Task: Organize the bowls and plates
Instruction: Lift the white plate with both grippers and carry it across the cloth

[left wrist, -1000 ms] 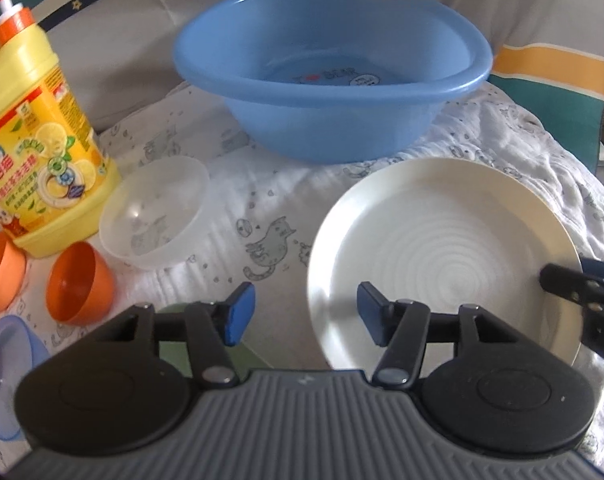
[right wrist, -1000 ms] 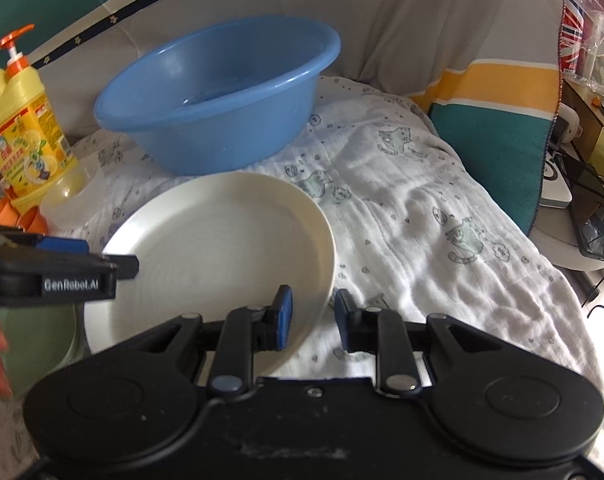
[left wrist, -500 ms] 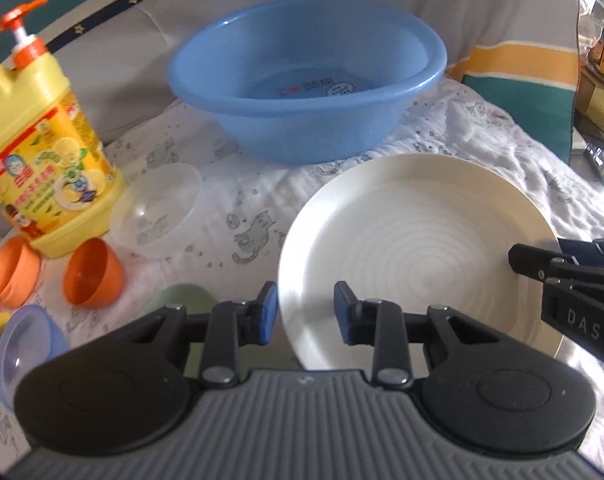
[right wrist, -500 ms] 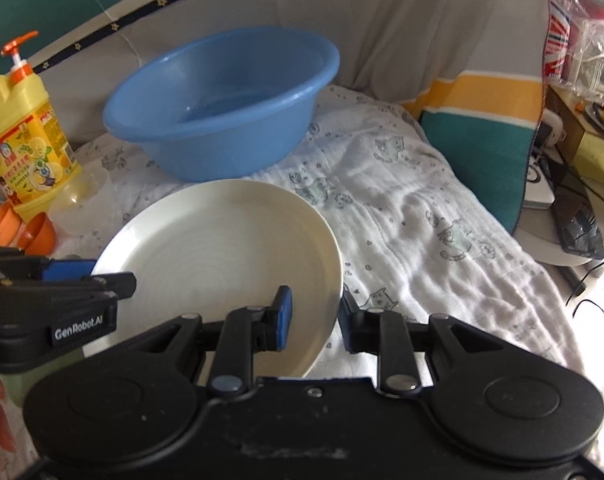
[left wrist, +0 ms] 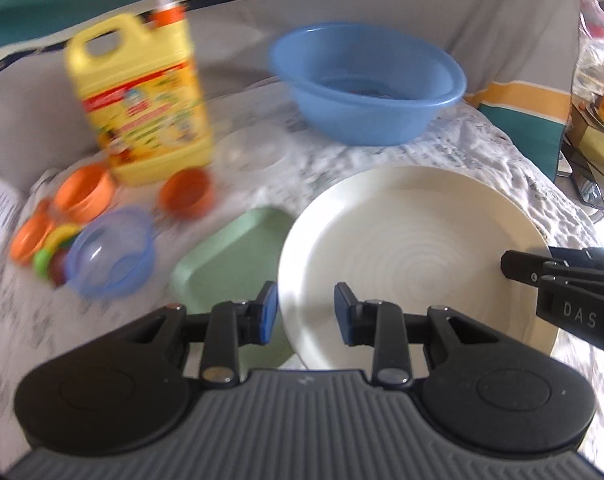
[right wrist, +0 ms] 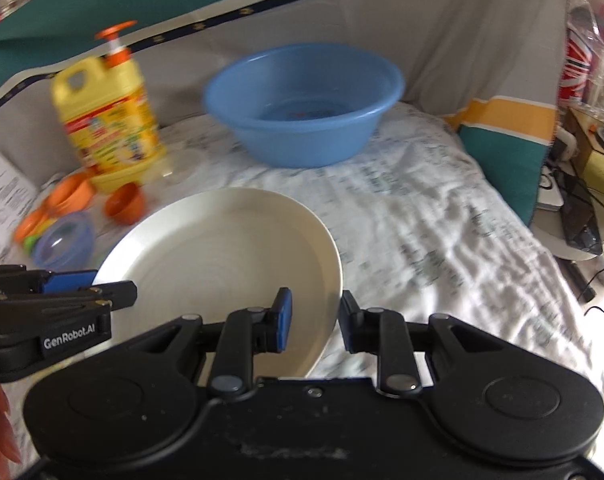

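Observation:
A large cream plate [left wrist: 414, 248] is held off the cloth between both grippers. My left gripper [left wrist: 306, 312] is shut on the plate's left rim. My right gripper [right wrist: 313, 316] is shut on the plate's right rim [right wrist: 330, 280]. The plate also shows in the right wrist view [right wrist: 221, 252]. A pale green rectangular plate [left wrist: 225, 256] lies on the cloth under the cream plate's left edge. A clear bowl [left wrist: 253, 152], a blue-lilac bowl [left wrist: 109, 256] and orange bowls [left wrist: 187, 198] sit to the left.
A blue basin [left wrist: 366, 80] stands at the back. A yellow detergent bottle [left wrist: 141, 96] stands back left. The cat-print cloth [right wrist: 442, 220] covers the surface. A side table with cables [right wrist: 574, 208] is at the right edge.
Both grippers have lifted the cream plate up and back, uncovering the green plate beneath. The view has swung left, showing more bowls.

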